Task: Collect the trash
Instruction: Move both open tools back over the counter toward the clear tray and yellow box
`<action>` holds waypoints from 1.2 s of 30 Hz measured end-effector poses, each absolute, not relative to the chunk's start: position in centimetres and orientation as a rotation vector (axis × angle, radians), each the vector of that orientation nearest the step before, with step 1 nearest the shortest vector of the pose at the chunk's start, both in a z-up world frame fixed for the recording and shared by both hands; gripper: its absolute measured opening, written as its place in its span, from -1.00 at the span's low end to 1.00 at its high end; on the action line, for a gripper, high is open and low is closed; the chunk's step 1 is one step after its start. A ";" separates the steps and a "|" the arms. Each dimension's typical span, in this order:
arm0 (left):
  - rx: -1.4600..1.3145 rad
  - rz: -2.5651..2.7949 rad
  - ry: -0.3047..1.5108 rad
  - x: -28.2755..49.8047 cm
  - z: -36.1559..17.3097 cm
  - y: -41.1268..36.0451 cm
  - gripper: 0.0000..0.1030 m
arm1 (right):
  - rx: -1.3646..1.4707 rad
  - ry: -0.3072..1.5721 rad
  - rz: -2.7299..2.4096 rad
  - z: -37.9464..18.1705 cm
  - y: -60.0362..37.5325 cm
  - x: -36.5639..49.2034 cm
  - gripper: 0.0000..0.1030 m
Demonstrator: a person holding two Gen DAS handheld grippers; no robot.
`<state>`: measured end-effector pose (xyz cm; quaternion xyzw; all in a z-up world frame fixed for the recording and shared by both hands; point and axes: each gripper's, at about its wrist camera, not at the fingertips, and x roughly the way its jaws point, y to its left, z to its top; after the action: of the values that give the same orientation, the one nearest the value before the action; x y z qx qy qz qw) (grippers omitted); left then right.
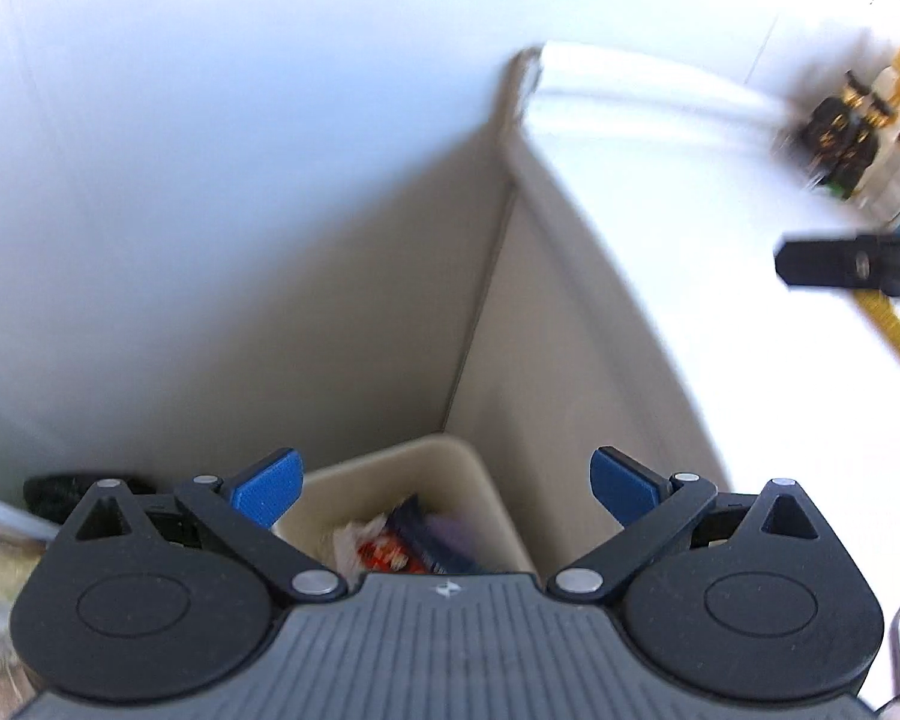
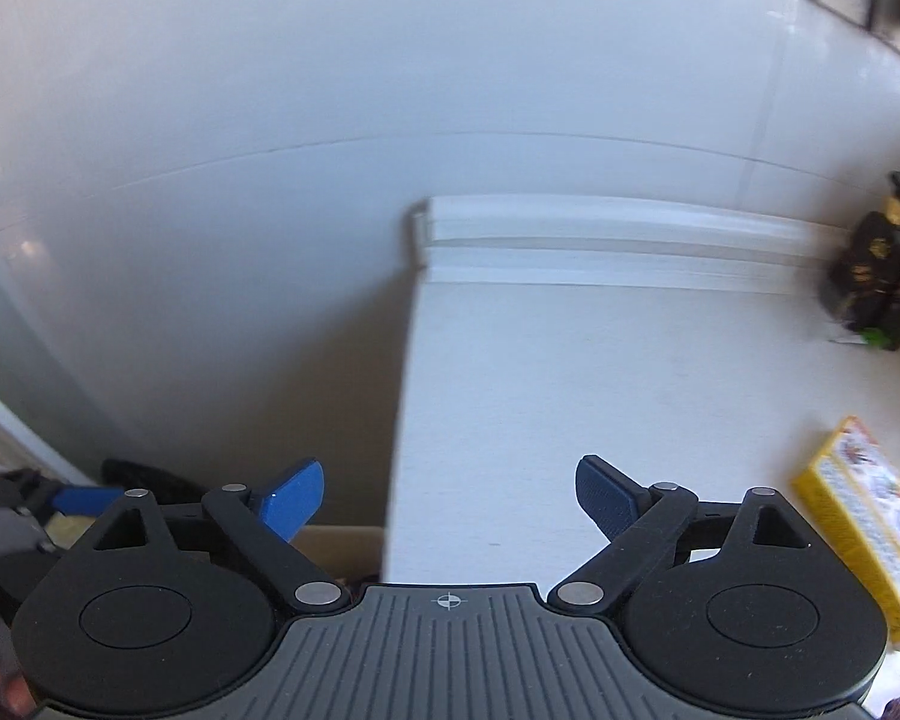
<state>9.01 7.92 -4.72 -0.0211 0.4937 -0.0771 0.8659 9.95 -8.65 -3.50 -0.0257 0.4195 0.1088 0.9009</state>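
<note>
A beige trash bin stands on the floor in the corner between the wall and the counter's side. Crumpled wrappers, red, white and dark blue, lie inside it. My left gripper hovers above the bin, open, with nothing between its blue pads. My right gripper is open and empty over the left edge of the white counter. One of its black fingers shows at the right of the left wrist view. A yellow printed box lies on the counter to its right.
Dark bottles with gold caps stand at the counter's back right, against the wall. A dark object lies on the floor left of the bin. The left gripper's blue pad shows low at the left of the right wrist view.
</note>
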 end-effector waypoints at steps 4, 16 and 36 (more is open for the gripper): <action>-0.032 -0.194 0.991 10.1 -3.4 5.7 0.99 | -0.041 0.836 0.151 -3.1 -12.4 9.4 0.83; 0.060 -0.338 0.920 13.8 -1.6 -3.7 0.99 | -0.017 0.754 -0.027 -2.9 -24.1 6.3 0.91; 0.033 -0.347 0.825 24.0 -2.2 -25.4 0.99 | -0.204 0.786 0.108 -7.1 -35.1 8.5 0.92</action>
<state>23.99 -25.36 -2.16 0.0160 0.3987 -0.1678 0.9015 8.51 -35.08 -7.12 -0.0991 0.3820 0.0524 0.9173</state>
